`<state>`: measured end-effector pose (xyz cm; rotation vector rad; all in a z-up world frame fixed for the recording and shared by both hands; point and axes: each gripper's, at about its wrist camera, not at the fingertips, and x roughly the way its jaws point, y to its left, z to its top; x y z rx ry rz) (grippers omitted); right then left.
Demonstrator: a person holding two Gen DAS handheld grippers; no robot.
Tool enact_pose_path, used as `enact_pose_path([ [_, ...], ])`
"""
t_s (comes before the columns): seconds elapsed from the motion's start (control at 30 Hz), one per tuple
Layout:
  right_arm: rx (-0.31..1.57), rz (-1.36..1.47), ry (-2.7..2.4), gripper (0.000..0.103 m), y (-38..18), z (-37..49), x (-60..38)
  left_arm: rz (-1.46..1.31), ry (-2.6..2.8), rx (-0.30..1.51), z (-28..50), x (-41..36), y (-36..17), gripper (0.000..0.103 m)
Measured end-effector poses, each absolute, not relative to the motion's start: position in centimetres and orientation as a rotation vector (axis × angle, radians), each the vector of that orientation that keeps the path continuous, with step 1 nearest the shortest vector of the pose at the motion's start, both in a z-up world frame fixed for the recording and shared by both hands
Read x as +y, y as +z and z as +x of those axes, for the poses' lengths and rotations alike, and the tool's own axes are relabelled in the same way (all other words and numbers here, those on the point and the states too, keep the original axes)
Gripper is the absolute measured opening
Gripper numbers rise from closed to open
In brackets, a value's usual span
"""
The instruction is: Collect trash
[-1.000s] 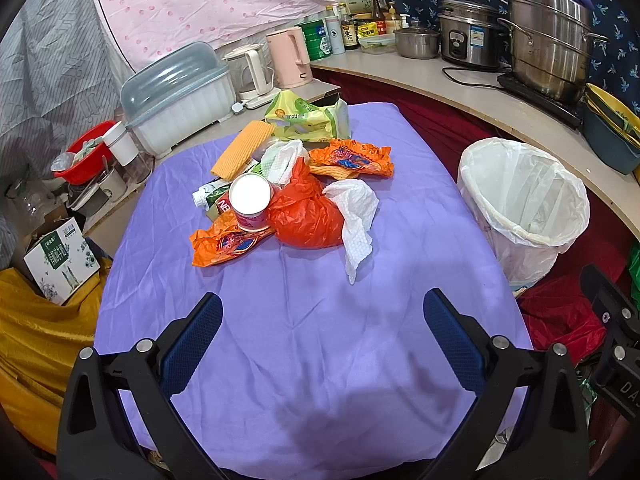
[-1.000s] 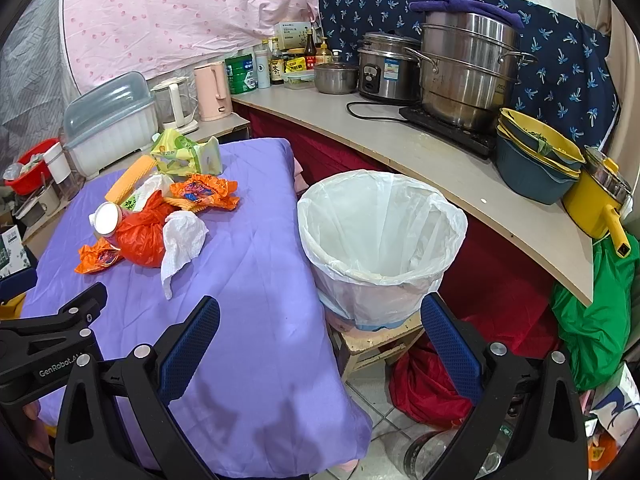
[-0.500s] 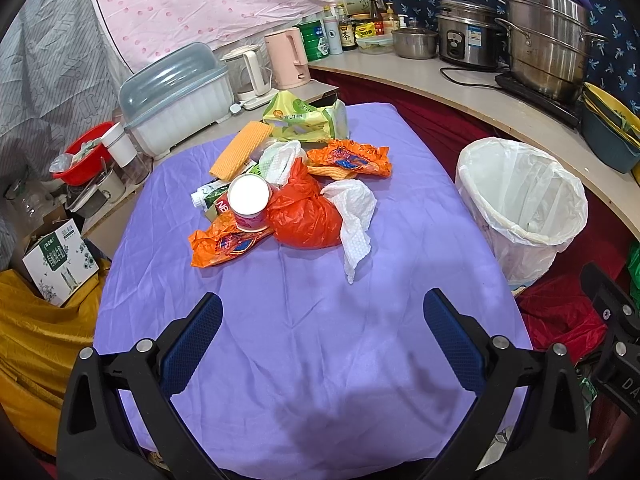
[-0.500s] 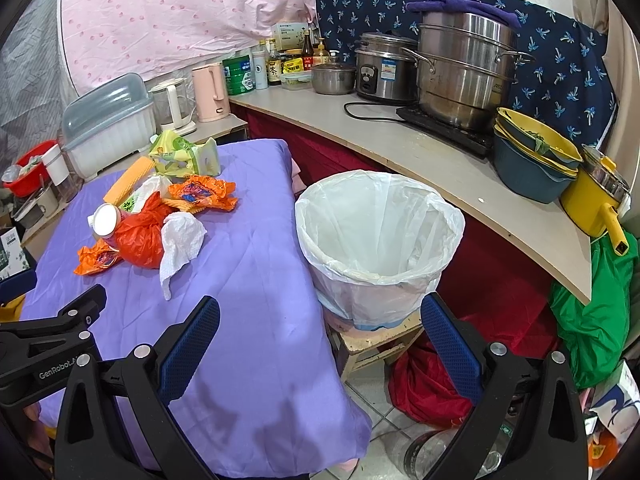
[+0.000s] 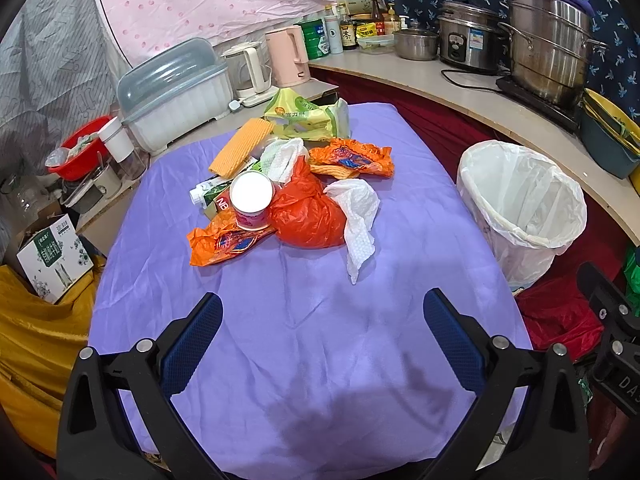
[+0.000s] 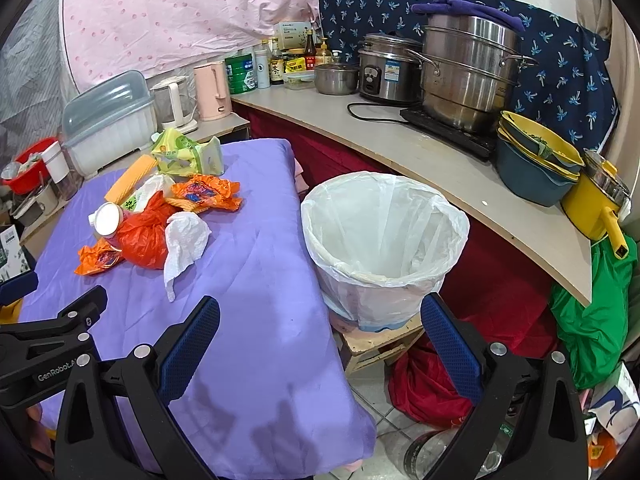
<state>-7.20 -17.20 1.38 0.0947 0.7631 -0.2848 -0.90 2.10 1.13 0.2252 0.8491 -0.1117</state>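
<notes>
- Left wrist view: the left gripper (image 5: 322, 316) hangs over the near part of the purple tablecloth (image 5: 304, 360), its blue-padded fingers spread wide with nothing between them.
- Further along the cloth lies the trash pile: a red plastic bag (image 5: 308, 216) in the middle, a white tissue (image 5: 358, 216) draped against its right side, a pink cup (image 5: 252, 202) with a white top touching its left, an orange wrapper (image 5: 224, 240) under the cup, another orange wrapper (image 5: 352, 158) behind, then a yellow-green packet (image 5: 306, 122) and an orange sponge (image 5: 241, 146).
- Right wrist view: the right gripper (image 6: 320, 324) has its fingers wide apart and empty, held over the table's right edge.
- The white-lined bin (image 6: 380, 240) stands just beside the table on a wooden crate (image 6: 380, 344), well apart from the pile.
</notes>
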Motion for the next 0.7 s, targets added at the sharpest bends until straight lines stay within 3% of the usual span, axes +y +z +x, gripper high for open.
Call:
enact_pose_path([
  [0.7,0.785,0.088,-0.223,0.096,-0.8,-2.4,-12.5,0.137,-0.07,0.883,2.8,7.9,-0.7,0.096],
])
